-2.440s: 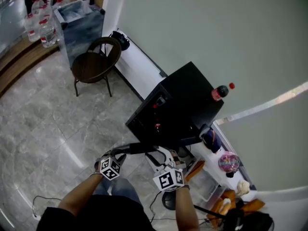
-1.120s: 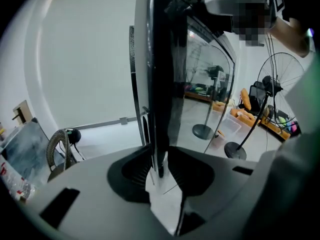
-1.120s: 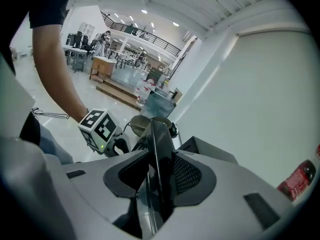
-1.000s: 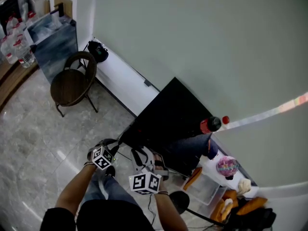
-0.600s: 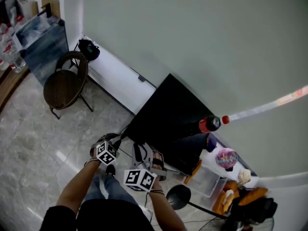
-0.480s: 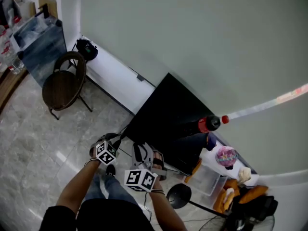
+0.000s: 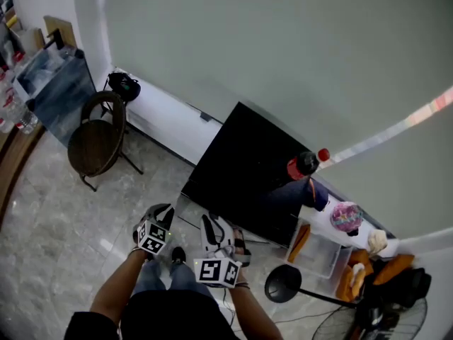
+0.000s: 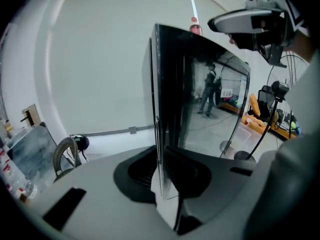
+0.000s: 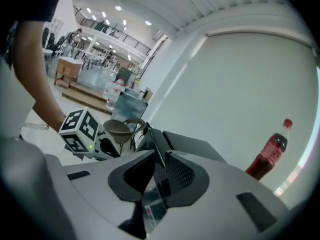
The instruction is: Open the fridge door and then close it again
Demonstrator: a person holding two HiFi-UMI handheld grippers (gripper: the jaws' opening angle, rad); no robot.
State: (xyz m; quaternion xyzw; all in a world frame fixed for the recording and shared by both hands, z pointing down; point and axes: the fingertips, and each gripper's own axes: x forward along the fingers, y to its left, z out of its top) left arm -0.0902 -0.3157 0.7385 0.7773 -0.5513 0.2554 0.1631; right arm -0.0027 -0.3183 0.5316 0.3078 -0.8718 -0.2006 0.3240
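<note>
Head view: a black fridge (image 7: 248, 161) stands against the pale wall with a cola bottle (image 7: 300, 166) upright on its top, near the right back corner. Just right of the fridge a clear plastic bin (image 7: 327, 255) sits on the floor; a long orange thing (image 7: 300, 241) leans at its left wall, and what else is in it cannot be made out. Far left, a blue-grey tub (image 7: 53, 83) stands behind a round-backed chair (image 7: 95, 140), its contents unclear.

Both tools are at the fridge's front lower corner. The left gripper (image 7: 164, 213) is at the left and the right gripper (image 7: 212, 227) just beside it.

In the left gripper view, the fridge door (image 8: 210, 104) rises edge-on, its glass reflecting the room. Its thin edge runs straight between the jaws. These have just been closing and now clamp it.

In the right gripper view, the same dark edge lies between the jaws. They too have just been closing and are pinched on the door.
</note>
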